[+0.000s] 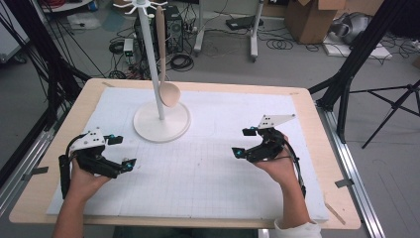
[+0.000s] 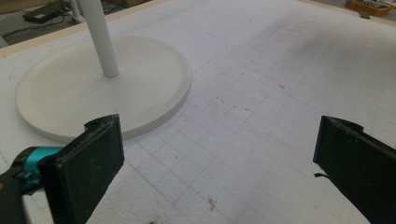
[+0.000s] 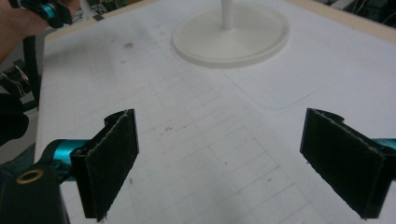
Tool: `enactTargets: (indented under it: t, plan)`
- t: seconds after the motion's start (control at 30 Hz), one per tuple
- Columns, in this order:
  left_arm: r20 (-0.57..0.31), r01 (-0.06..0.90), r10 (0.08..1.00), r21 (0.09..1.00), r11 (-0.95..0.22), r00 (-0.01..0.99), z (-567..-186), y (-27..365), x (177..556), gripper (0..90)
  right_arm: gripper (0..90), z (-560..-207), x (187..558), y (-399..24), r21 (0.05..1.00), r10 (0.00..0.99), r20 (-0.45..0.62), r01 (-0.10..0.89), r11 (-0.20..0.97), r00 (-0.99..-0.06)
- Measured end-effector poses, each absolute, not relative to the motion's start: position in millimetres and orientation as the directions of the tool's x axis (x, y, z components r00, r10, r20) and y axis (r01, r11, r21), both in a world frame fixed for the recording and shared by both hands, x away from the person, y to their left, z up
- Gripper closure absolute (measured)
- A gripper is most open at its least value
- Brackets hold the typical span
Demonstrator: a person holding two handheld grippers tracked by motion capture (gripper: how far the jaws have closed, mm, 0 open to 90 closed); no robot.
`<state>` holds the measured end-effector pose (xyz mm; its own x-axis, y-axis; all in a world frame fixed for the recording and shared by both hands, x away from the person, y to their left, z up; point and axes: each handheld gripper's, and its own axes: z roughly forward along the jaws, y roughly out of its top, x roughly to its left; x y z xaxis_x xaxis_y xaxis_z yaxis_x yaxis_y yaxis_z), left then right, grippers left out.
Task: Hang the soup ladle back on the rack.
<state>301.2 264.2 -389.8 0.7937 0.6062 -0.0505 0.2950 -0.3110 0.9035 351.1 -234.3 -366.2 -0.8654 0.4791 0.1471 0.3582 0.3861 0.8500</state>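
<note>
Wooden spoon [image 1: 165,74] hangs from the hook crown at the top of the white utensil stand [image 1: 161,121], bowl end down, bowl close beside the pole just above the round base; from the high view can't tell whether bowl touches pole. Stand sits at the far-left-centre of the white gridded mat [image 1: 208,173], which covers most of the light wood table [image 1: 79,106]. Left gripper [image 1: 119,151] is low over the mat's near-left area, held in the person's left hand [image 1: 84,178], jaws spread wide with nothing between them; in the left gripper view the pads [image 2: 88,163] frame bare grid, stand base [image 2: 140,84] just ahead and to the left. Right gripper [image 1: 245,143] is over the mat's near-right area in the right hand [image 1: 277,166], grey three-cornered plate on top, pointing left toward mat centre. Its jaws also stand wide apart, empty; right gripper view shows both pads [image 3: 112,163] over bare grid, stand base [image 3: 231,42] farther off at top, left gripper [image 3: 46,11] at the upper left corner. Both grippers well apart from the stand and spoon, and well apart from each other. Neither touches anything but the hand holding it. Mat has a few small dark and reddish specks near the middle.
</note>
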Motion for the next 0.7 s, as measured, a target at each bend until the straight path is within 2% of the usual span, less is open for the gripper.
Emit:
enactTargets:
  t: [0.2, 0.7]
  plan:
    - [-0.052, 0.297, 0.604, 0.902, -0.313, 0.795, -390, 263, 303, 2.2, 12.9, -371, 354, -230, 0.827, 0.502, 0.129, 0.372, 0.422, -0.855]
    - [-0.043, 0.282, 0.584, 0.903, -0.326, 0.811, -388, 255, 300, 2.2, 14.3, -363, 348, -239, 0.851, 0.521, 0.124, 0.36, 0.382, -0.844]
